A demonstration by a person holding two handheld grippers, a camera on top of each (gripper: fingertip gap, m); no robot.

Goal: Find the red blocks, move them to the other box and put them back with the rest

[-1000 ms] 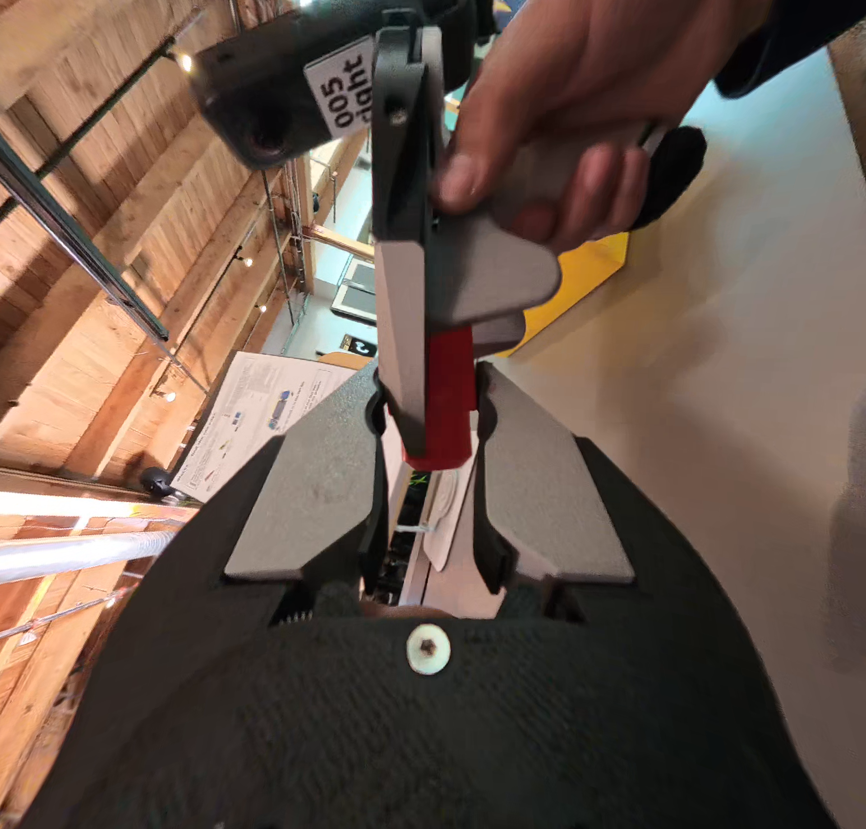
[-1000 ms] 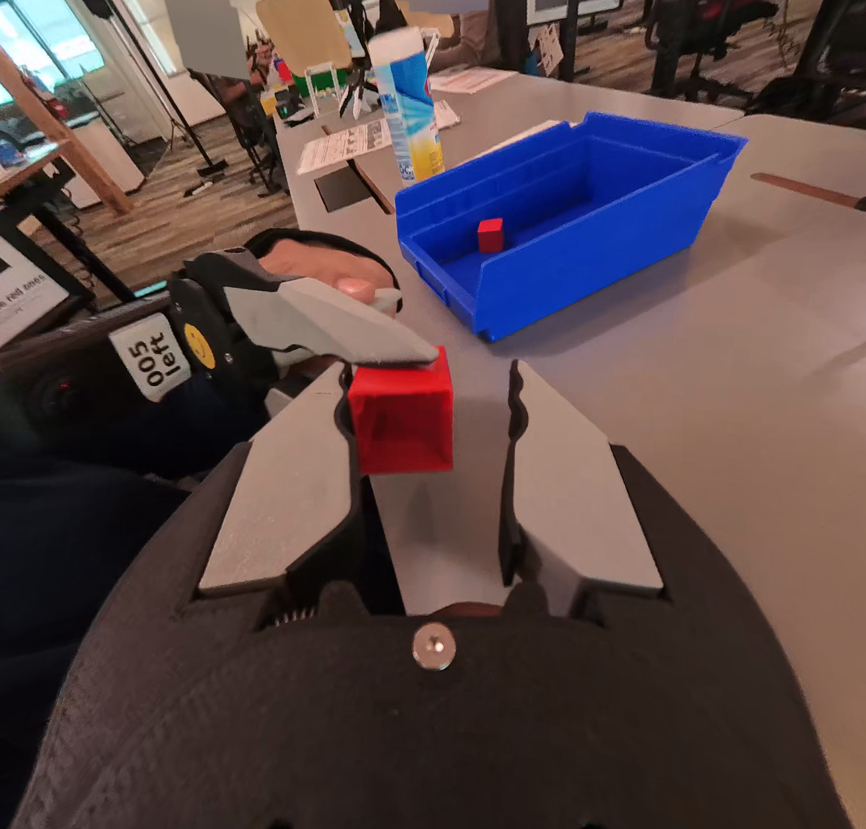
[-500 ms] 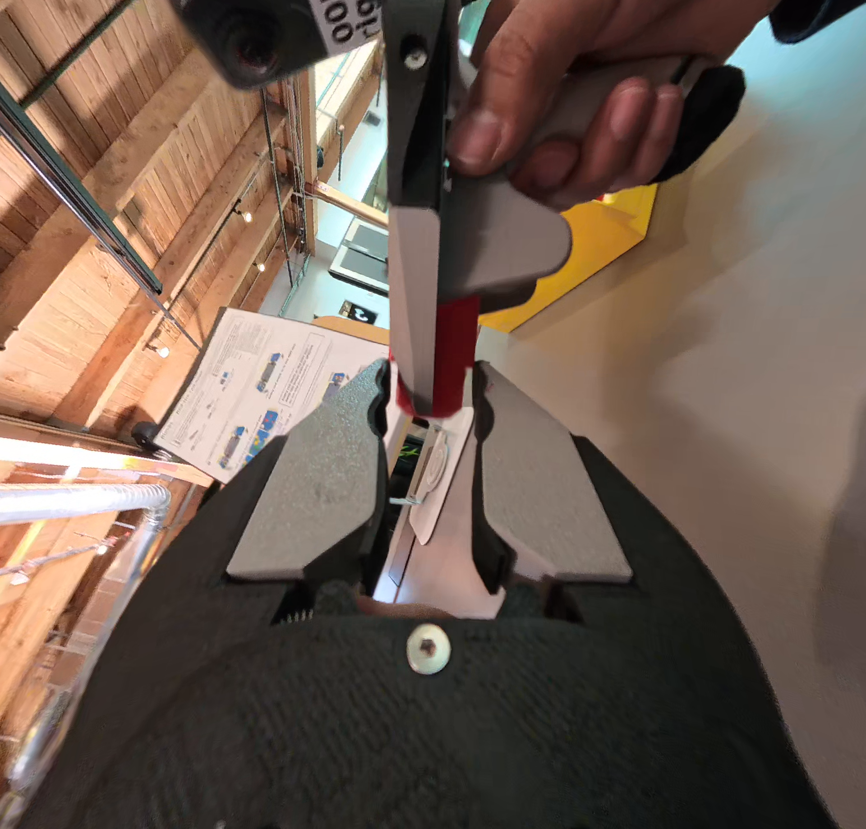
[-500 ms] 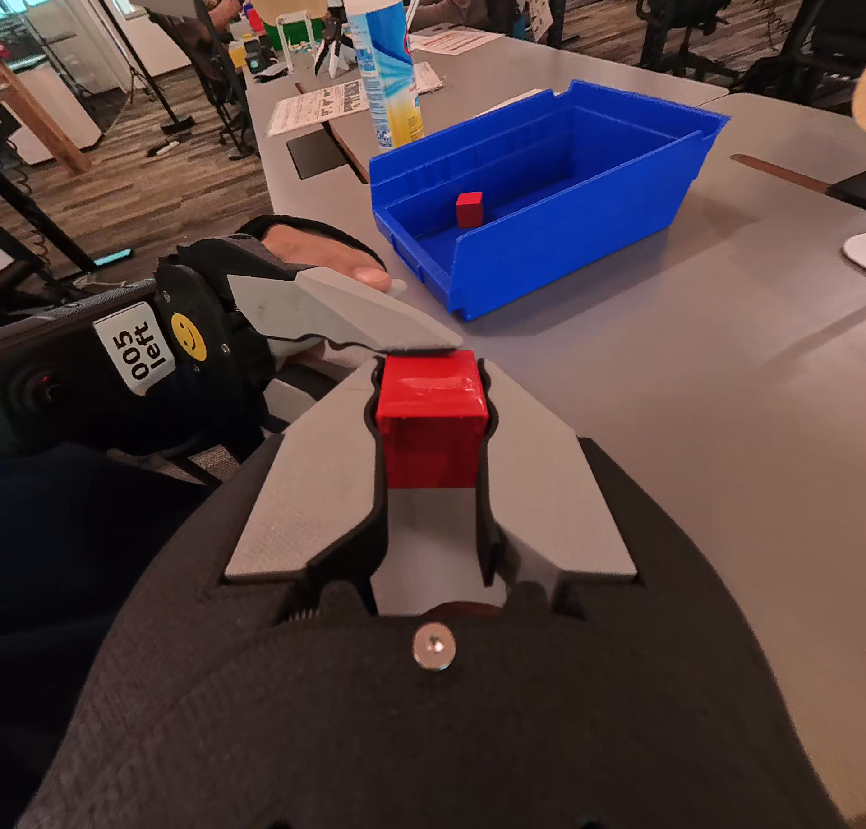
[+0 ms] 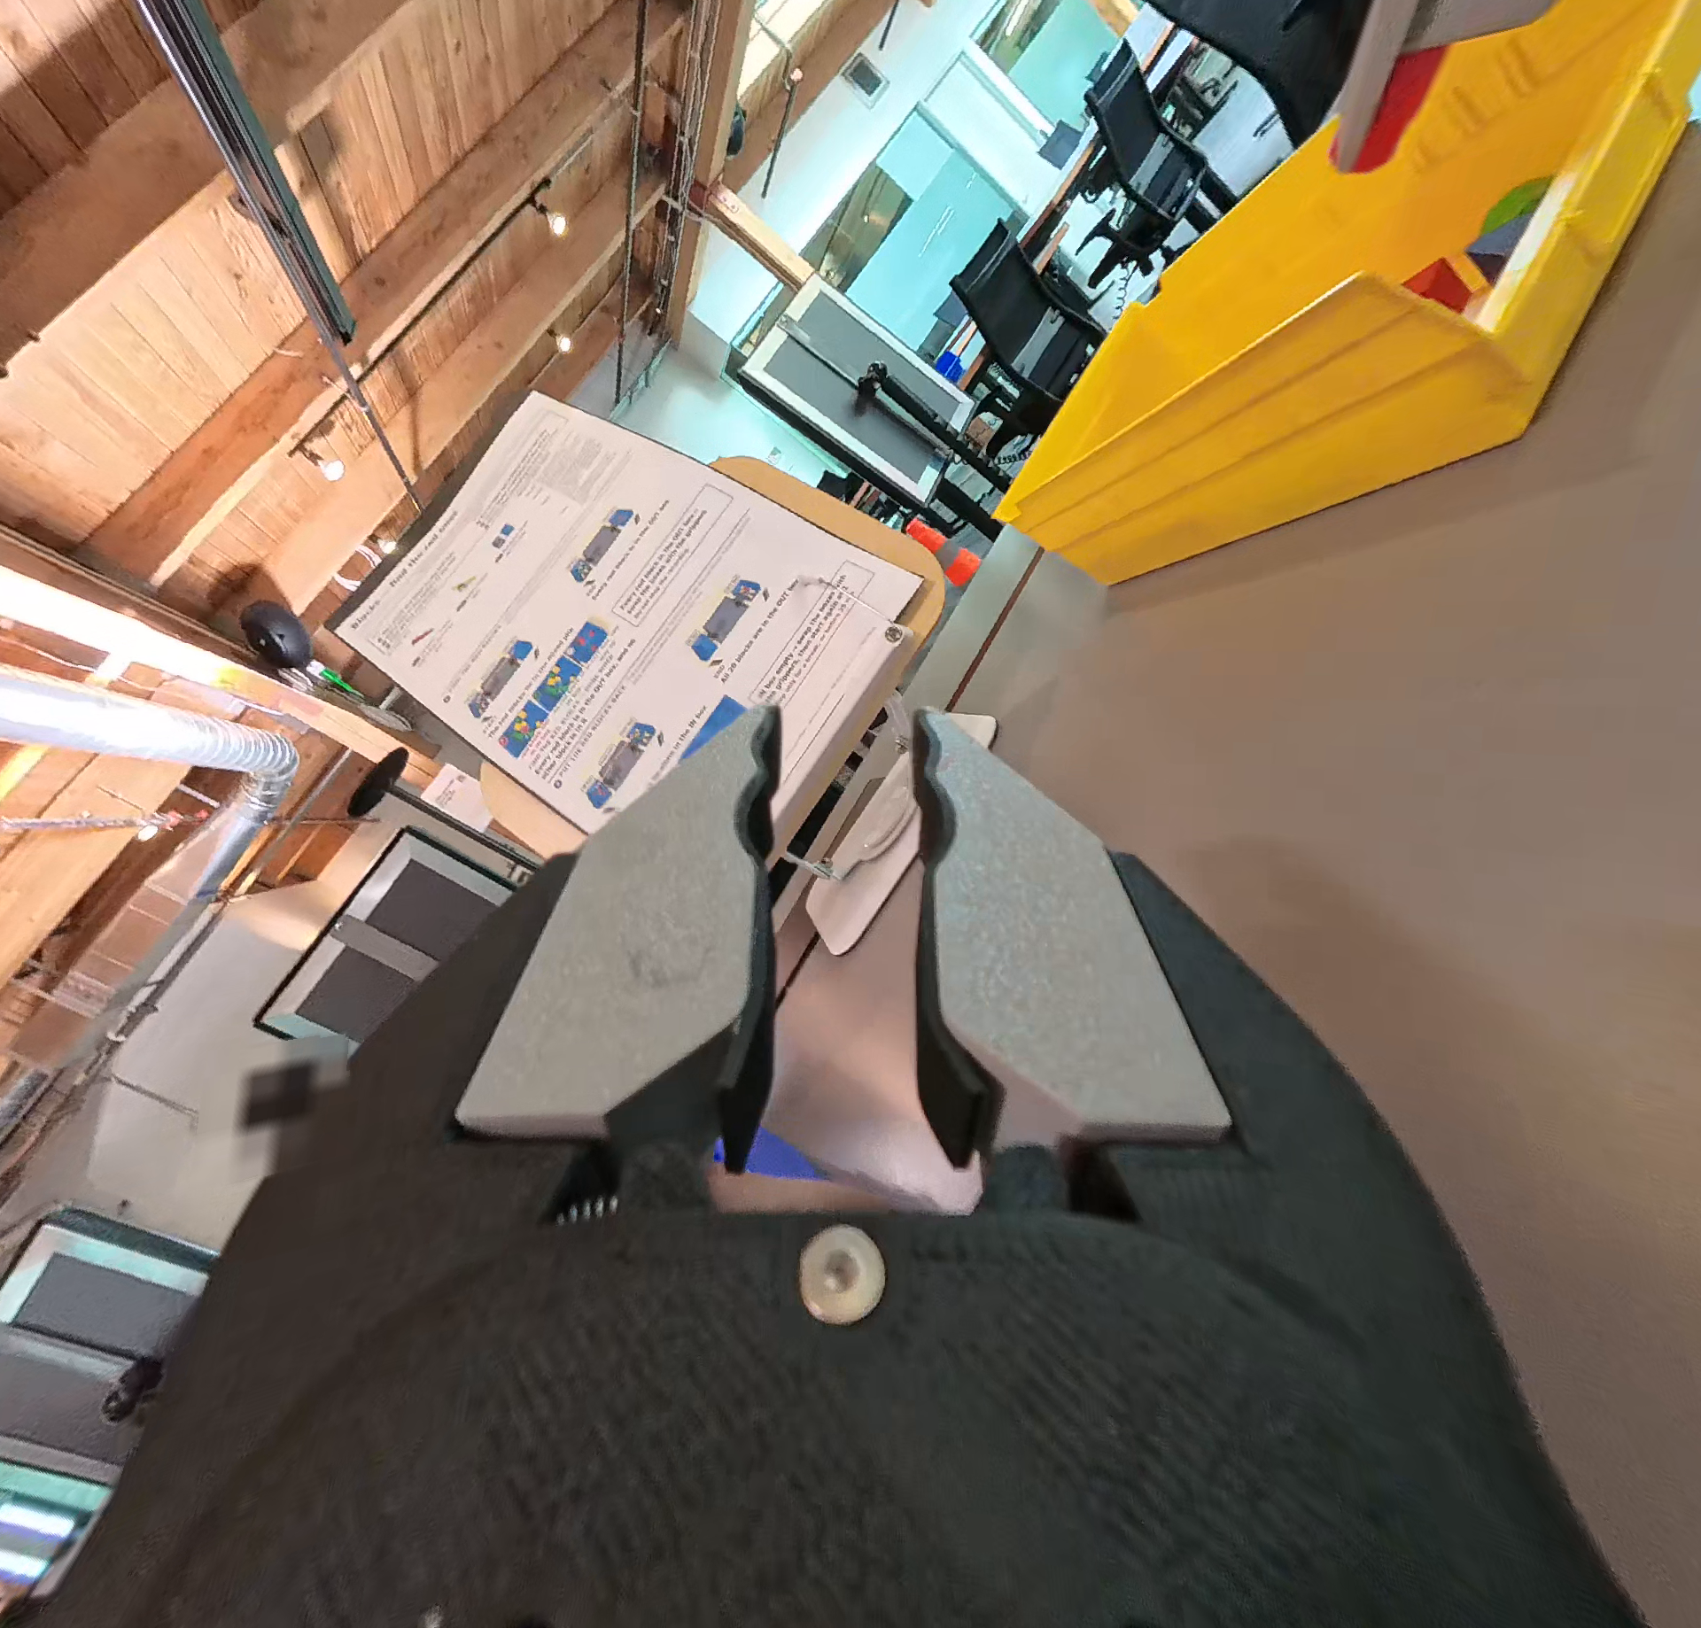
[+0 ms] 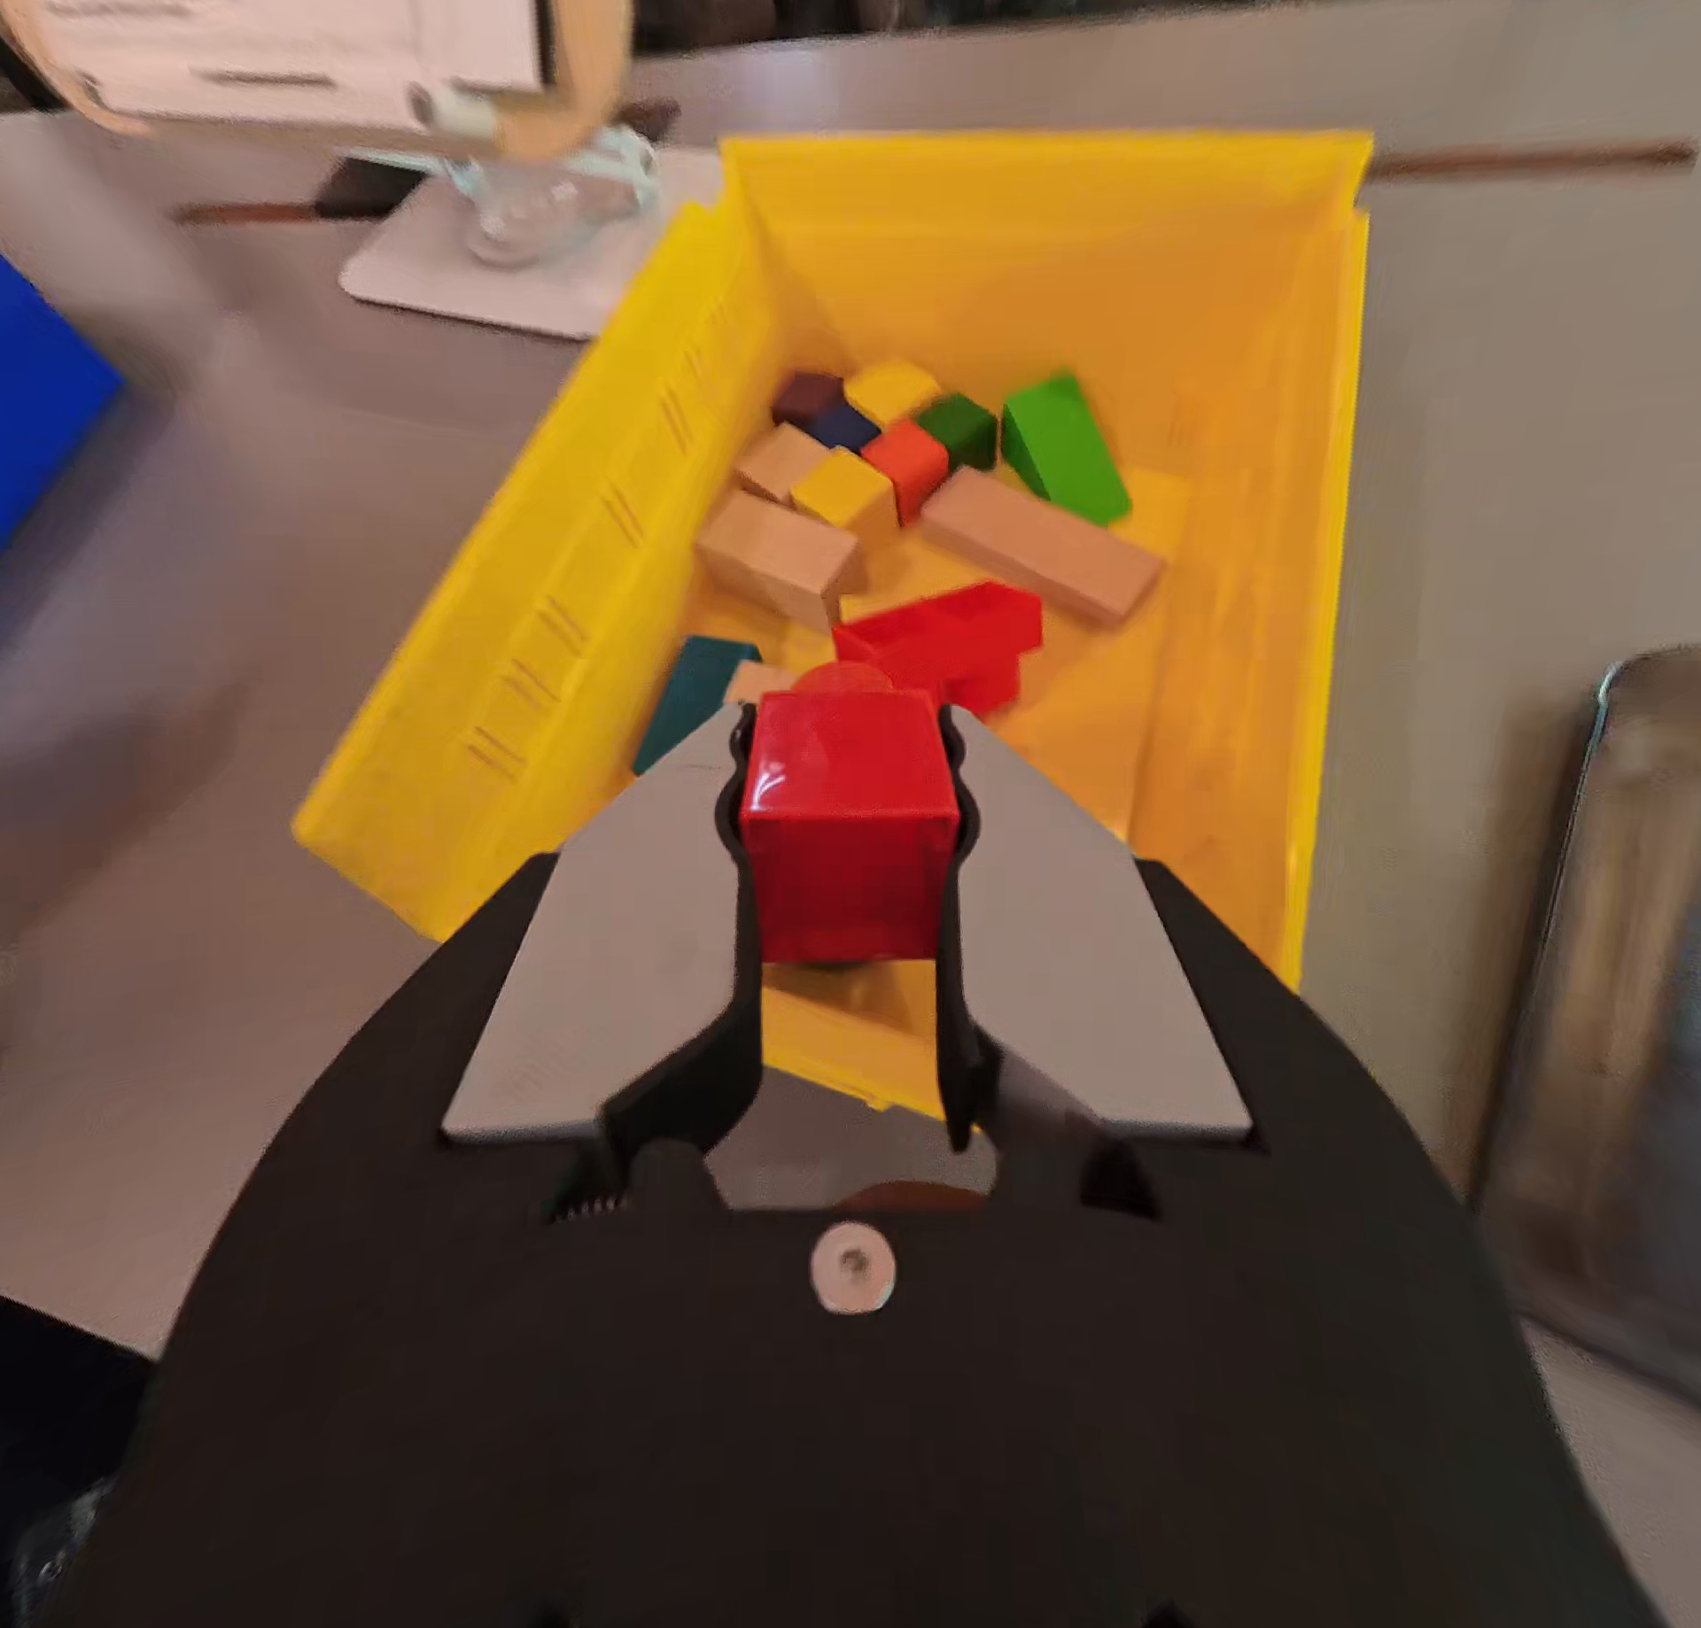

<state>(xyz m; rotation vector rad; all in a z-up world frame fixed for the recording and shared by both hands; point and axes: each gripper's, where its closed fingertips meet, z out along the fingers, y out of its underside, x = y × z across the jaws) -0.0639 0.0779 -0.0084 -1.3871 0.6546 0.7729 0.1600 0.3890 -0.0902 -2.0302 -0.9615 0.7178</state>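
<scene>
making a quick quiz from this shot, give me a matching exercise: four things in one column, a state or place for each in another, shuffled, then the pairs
1. right tool
2. left tool
3. green wedge block
4. yellow bin

a. open, holding nothing
b. lying inside the bin with other blocks
c. shut on the red cube
d. standing on the grey table

Pairs: 1-c, 2-a, 3-b, 4-d

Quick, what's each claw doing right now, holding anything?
Left gripper: open, empty.
Right gripper: closed on a red block.
</scene>
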